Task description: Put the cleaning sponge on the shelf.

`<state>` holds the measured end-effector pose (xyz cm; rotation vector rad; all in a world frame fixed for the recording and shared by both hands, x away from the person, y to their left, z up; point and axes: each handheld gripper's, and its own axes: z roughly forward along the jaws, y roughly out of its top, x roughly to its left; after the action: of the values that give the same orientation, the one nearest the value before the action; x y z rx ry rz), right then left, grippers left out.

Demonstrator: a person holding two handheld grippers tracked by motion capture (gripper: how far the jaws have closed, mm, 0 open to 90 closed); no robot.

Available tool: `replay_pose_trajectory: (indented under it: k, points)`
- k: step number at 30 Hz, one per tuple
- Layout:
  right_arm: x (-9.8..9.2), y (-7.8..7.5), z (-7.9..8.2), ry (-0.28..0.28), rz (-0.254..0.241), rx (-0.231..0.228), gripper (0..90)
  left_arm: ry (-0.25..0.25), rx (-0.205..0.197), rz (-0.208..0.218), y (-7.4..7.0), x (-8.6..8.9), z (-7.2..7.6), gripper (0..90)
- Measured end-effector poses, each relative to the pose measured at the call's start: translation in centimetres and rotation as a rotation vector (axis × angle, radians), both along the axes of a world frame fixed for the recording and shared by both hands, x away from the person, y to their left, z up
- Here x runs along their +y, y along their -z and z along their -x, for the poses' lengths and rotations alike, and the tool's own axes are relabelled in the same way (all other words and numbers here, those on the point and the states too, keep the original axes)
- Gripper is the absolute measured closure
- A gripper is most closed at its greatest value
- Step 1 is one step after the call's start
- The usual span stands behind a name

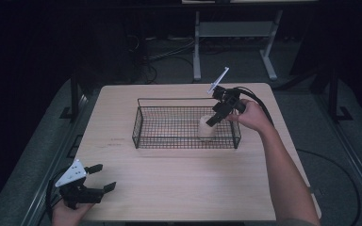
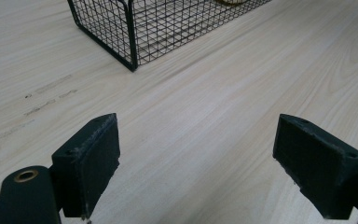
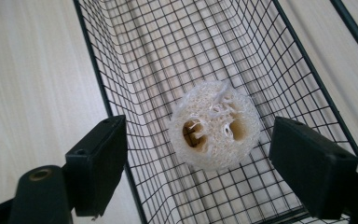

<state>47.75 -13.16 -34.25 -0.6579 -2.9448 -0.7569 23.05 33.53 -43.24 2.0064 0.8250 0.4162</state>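
Pale wooden table in dark room, wire basket on it, each hand-held gripper spread.

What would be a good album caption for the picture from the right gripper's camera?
The open right gripper hangs above a pale loofah sponge standing in a black wire basket.

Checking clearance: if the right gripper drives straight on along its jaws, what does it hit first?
Likely the loofah sponge standing in the wire basket; the right gripper is open, jaws either side of it. Depth is unclear.
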Motion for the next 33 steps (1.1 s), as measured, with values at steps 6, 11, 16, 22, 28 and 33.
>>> replay_pose_trajectory:
  k: [6,11,16,22,28,33]
  points:
    - [0.0,-0.5,0.5,-0.011,0.006,-0.009,18.7,-0.007,0.000,0.005,0.0,0.3,0.2,13.8]
    - [0.0,-0.9,1.0,-0.022,0.015,-0.010,18.7,-0.009,-0.001,0.009,0.0,0.3,0.2,13.8]
    - [-0.2,-1.4,1.7,-0.030,0.008,-0.018,18.8,-0.008,0.001,0.006,0.0,0.3,0.2,13.8]
    - [-1.2,-1.4,2.5,-0.018,0.001,-0.020,18.7,-0.010,0.001,0.009,0.0,0.3,0.2,13.8]
    - [-2.2,-1.0,3.4,-0.011,-0.005,-0.015,18.8,-0.010,0.004,0.009,0.0,0.3,0.2,13.8]
    - [-3.1,-0.8,4.1,-0.001,-0.005,-0.007,18.8,-0.010,0.007,0.008,0.1,0.3,0.2,13.8]
